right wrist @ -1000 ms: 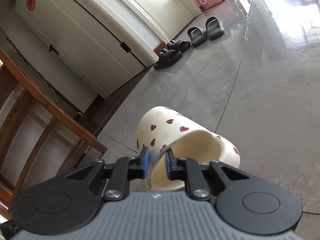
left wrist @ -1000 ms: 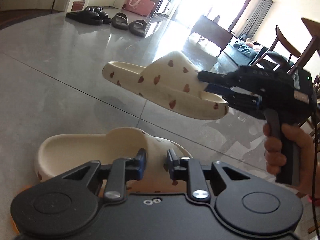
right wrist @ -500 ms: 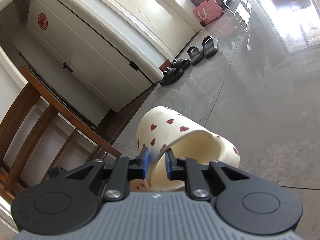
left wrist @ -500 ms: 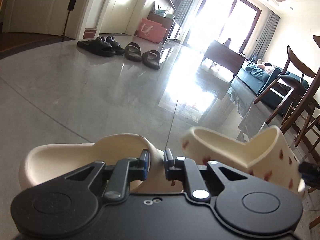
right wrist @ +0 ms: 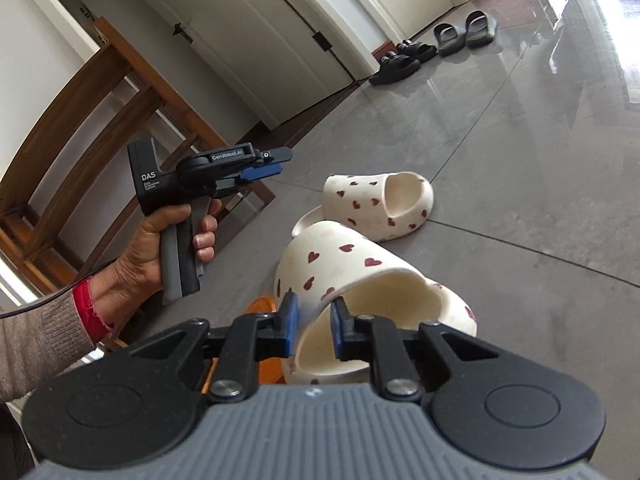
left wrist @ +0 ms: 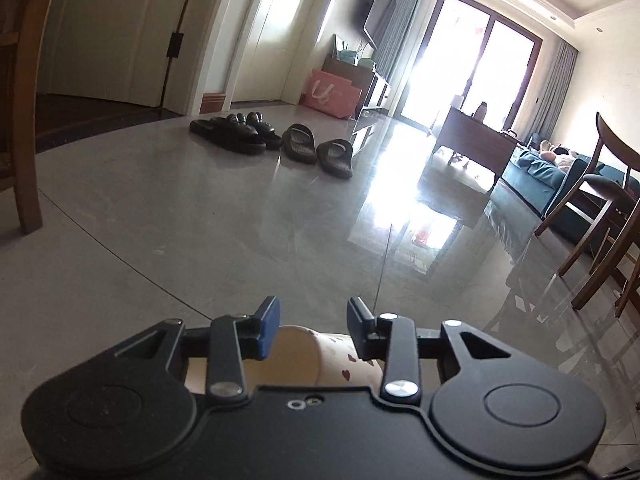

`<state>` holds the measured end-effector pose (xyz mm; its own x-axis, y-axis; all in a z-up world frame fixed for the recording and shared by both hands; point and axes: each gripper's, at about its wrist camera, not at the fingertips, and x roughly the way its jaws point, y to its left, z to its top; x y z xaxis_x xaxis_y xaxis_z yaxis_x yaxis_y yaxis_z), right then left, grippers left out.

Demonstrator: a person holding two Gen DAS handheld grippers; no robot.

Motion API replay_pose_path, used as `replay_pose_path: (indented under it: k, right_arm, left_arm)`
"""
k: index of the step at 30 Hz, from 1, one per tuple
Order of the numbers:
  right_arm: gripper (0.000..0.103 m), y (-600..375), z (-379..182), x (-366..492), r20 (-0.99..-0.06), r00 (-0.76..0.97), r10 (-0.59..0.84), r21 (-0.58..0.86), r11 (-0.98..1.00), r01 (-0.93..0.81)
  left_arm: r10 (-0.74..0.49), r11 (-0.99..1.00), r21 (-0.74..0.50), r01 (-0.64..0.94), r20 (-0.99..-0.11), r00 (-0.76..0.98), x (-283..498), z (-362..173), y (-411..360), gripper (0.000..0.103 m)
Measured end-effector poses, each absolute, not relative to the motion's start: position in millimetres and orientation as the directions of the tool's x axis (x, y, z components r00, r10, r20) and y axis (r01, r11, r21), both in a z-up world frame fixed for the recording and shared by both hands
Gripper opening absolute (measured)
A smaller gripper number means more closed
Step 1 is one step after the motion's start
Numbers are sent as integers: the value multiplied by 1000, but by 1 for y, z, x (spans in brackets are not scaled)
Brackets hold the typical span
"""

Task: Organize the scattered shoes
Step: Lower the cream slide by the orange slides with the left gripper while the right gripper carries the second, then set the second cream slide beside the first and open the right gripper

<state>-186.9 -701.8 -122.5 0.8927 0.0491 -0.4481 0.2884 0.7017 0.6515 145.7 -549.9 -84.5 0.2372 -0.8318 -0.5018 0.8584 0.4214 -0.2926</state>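
Right gripper (right wrist: 313,326) clamps the near heart slipper (right wrist: 360,280) by its strap. Left gripper (right wrist: 276,162), jaws opening and empty, is raised left of the far heart slipper (right wrist: 380,204).

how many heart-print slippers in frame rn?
2. One heart-print slipper has its strap pinched by the right gripper. The other slipper lies on the floor just beyond it, free of the left gripper, whose fingers are opening. No others visible.
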Motion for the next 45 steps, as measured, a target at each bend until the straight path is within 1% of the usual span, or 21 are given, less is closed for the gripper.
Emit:
replay_pose_path:
  k: [5,8,11,12,14,15,16,18,20,22,24,25,27,28,30,31,32,34,39,43,45]
  right_arm:
    - [21,-709,-139,-137,-436,896,88,665,702,255]
    - [23,-714,-157,-94,-467,876,121,641,729,241]
    - [26,-716,-168,-65,-512,852,112,590,767,253]
    - [28,-717,-172,-50,-560,823,96,541,795,275]
    - [31,-714,-176,-34,-618,782,80,475,830,290]
    - [34,-711,-174,-29,-629,773,81,448,851,275]
    - [40,-707,-172,-26,-640,764,83,423,868,261]
    - [48,-689,-163,-17,-700,709,86,316,928,199]
    - [48,-681,-150,-24,-725,685,73,243,958,154]
    - [51,-684,-131,-38,-716,694,72,238,960,146]
    - [55,-690,-119,-48,-708,706,10,182,968,170]
    - [55,-693,-114,-50,-705,709,-34,138,973,185]
    - [55,-707,-111,-40,-702,694,-163,6,972,235]
    - [55,-713,-110,-34,-697,693,-184,-2,967,255]
    - [55,-739,-104,-14,-673,721,-166,99,946,310]
    - [55,-745,-101,-6,-669,726,-160,127,938,324]
    - [55,-751,-99,7,-672,723,-159,144,930,339]
    - [56,-755,-97,36,-676,719,-163,136,931,339]
    - [59,-733,-101,115,-723,665,-186,-33,971,236]
    - [59,-719,-115,145,-780,582,-229,-144,971,189]
    - [59,-723,-133,152,-830,494,-260,-186,963,194]
  left_arm:
    - [-847,417,-328,848,-478,231,133,-80,-511,41]
    - [-851,410,-323,853,-472,230,125,-76,-500,42]
    - [-851,397,-302,867,-475,224,119,-71,-497,42]
    - [-850,391,-294,872,-478,220,117,-70,-497,42]
    - [-849,388,-284,877,-480,220,114,-70,-499,42]
    - [-849,386,-284,878,-482,217,113,-70,-499,42]
    - [-847,391,-285,875,-483,221,113,-71,-500,42]
    - [-844,403,-292,868,-486,228,113,-74,-500,42]
    - [-843,417,-319,851,-485,231,117,-78,-498,42]
    - [-844,426,-337,840,-482,234,118,-80,-494,42]
    - [-844,435,-344,832,-477,244,118,-82,-493,42]
    - [-844,439,-348,828,-477,246,117,-83,-492,42]
    - [-841,444,-362,819,-485,242,112,-86,-491,42]
    - [-839,445,-359,821,-488,241,110,-87,-492,42]
    - [-833,446,-344,827,-497,243,105,-88,-490,42]
    - [-832,446,-343,827,-499,242,103,-89,-489,42]
    - [-831,446,-342,827,-502,241,102,-89,-487,42]
    - [-823,456,-341,822,-513,244,101,-90,-482,42]
    - [-803,464,-297,835,-540,254,95,-92,-472,42]
    - [-791,472,-290,833,-557,254,90,-96,-465,43]
    - [-786,472,-287,834,-565,250,89,-99,-462,43]
